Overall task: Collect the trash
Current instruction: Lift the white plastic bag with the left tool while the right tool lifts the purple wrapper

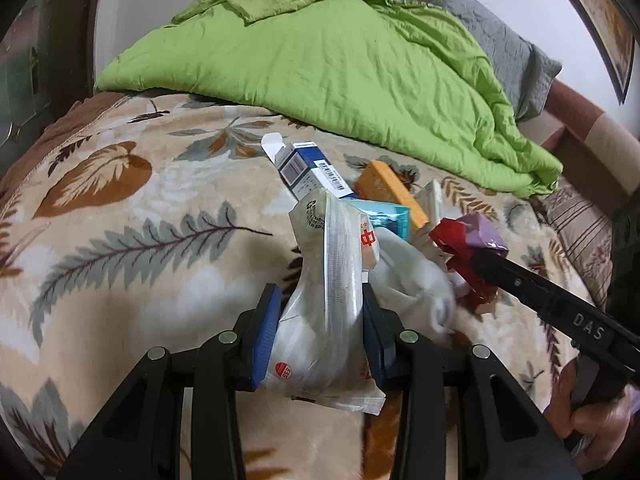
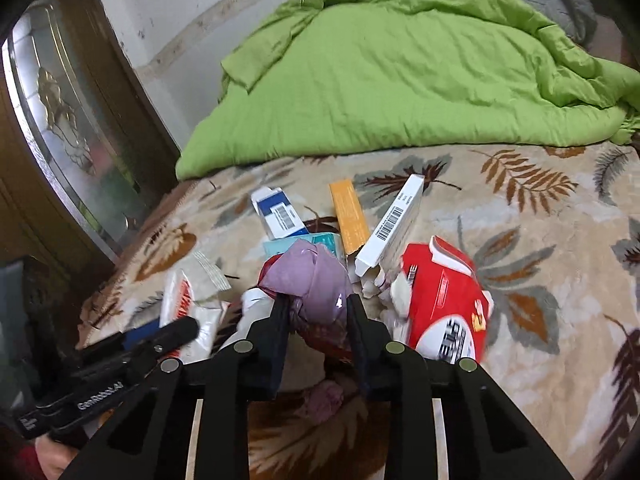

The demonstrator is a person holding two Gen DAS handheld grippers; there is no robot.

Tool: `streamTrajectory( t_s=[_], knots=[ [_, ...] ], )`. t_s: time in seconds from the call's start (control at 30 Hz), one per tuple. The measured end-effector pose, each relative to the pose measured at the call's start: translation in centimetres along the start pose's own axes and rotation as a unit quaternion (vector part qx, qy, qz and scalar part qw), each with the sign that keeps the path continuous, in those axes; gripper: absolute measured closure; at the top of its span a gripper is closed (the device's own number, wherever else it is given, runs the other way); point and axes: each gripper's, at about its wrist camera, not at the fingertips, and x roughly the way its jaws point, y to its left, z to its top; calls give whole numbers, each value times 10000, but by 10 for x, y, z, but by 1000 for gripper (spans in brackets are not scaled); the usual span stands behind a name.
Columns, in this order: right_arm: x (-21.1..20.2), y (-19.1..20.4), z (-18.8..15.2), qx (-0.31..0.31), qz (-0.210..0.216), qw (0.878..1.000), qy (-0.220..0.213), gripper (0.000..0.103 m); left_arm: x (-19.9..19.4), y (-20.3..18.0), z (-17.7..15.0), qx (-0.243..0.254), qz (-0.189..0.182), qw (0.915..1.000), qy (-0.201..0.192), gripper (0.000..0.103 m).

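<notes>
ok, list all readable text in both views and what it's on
"DAS": body of the right gripper, left wrist view.
"GenRobot.AI": body of the left gripper, right wrist view.
"中": white plastic bag.
Barcode digits on the blue-white box and the white box, and the print on the red pack: unreadable.

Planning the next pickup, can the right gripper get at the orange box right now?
Probably not: the right gripper is shut on the purple wrapper. The orange box lies uncovered just beyond.
</notes>
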Motion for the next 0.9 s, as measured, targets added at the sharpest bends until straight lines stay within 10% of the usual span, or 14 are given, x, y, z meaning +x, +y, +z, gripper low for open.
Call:
streamTrajectory(
  t_s=[0.9],
  knots=[
    [-85, 16, -65, -122, -399, 9973, -607, 73, -54, -53, -69, 509, 371, 9965, -554, 65]
  ],
)
